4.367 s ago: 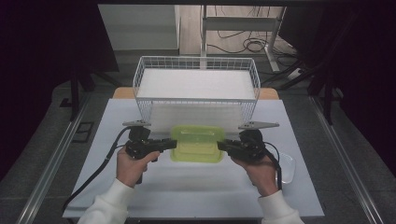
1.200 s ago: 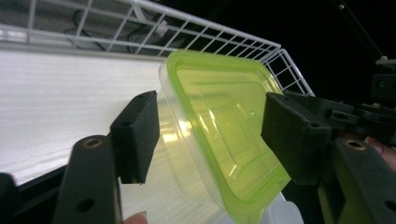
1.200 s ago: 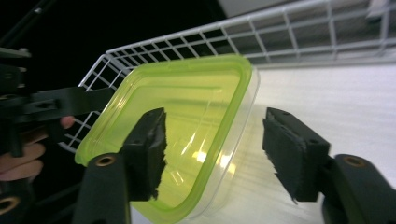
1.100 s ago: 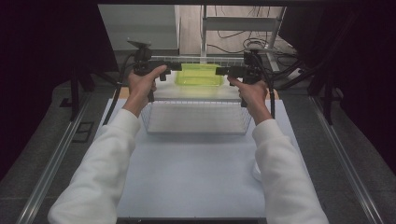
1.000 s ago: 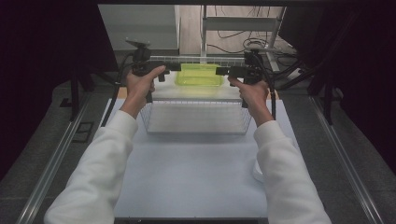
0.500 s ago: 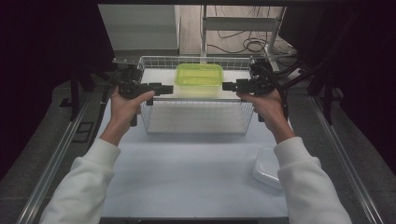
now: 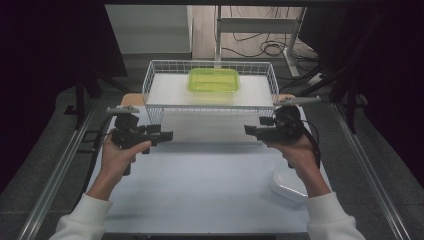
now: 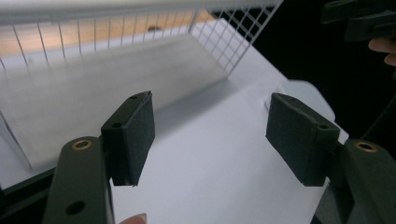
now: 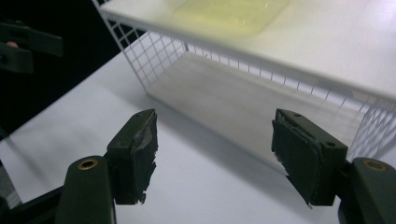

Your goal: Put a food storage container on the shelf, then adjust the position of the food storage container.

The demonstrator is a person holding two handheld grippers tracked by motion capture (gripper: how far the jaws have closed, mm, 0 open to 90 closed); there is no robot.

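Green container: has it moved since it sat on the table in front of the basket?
Yes. The green container now rests inside the white wire basket, toward its far side, no longer on the table in front of the basket.

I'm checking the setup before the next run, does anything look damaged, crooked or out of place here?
One thing: the pads of the right gripper look torn and ragged at the edges. The green container sits square in the wire basket, and a white lid lies by the table's right edge.
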